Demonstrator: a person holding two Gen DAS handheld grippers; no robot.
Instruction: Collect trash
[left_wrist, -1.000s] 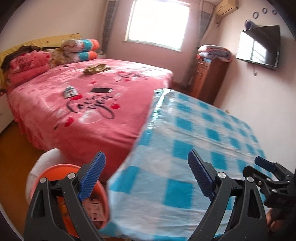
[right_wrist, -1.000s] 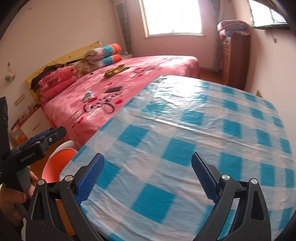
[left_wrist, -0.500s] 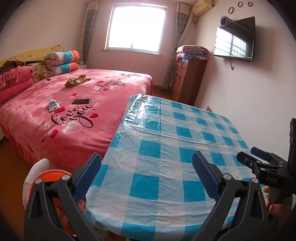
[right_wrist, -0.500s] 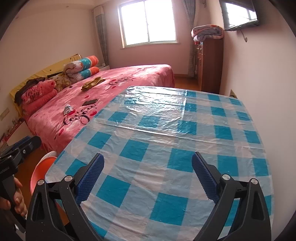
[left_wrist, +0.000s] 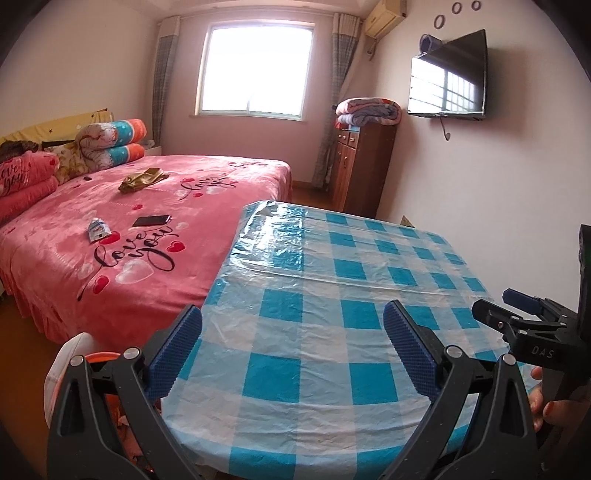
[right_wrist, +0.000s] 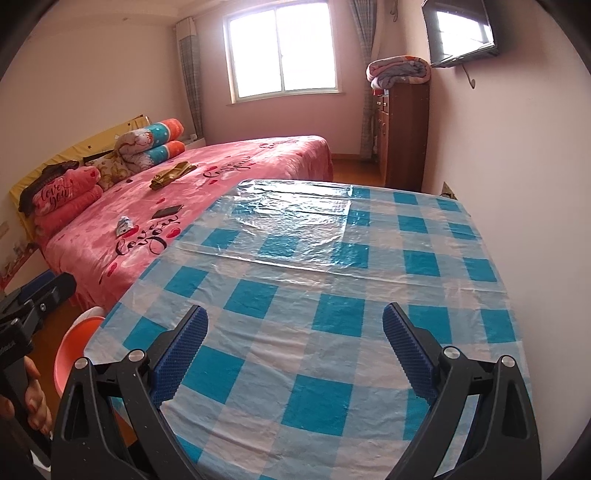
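you hold both grippers level over the near edge of the surface (right_wrist: 332, 258), a table under a blue and white checked plastic cloth. the left gripper (left_wrist: 291, 347) has its fingers (left_wrist: 177, 350) spread wide and empty. the right gripper (right_wrist: 295, 347) is the same, released, with nothing between its fingers (right_wrist: 404, 350).

no trash shows on the cloth in either view. an orange bin (right_wrist: 74, 347) lined with a white bag stands on the floor just beside the surface's left corner, and the left view shows scraps of paper (left_wrist: 122, 417) already inside it. this looks like a late or closing stage: the table work seems done.

if anything is left to collect, it is probably on the pink bed (left_wrist: 110, 266) beyond the bin. a small crumpled packet (left_wrist: 98, 229) lies there near a dark phone (left_wrist: 152, 220), with an olive cloth (left_wrist: 142, 180) farther back; the packet is the likeliest trash. reaching it would call for a move left around the bin.

the room has a bright window (left_wrist: 255, 68), a wooden cabinet (left_wrist: 360, 170) topped with a folded blanket, and a wall television (left_wrist: 448, 75).
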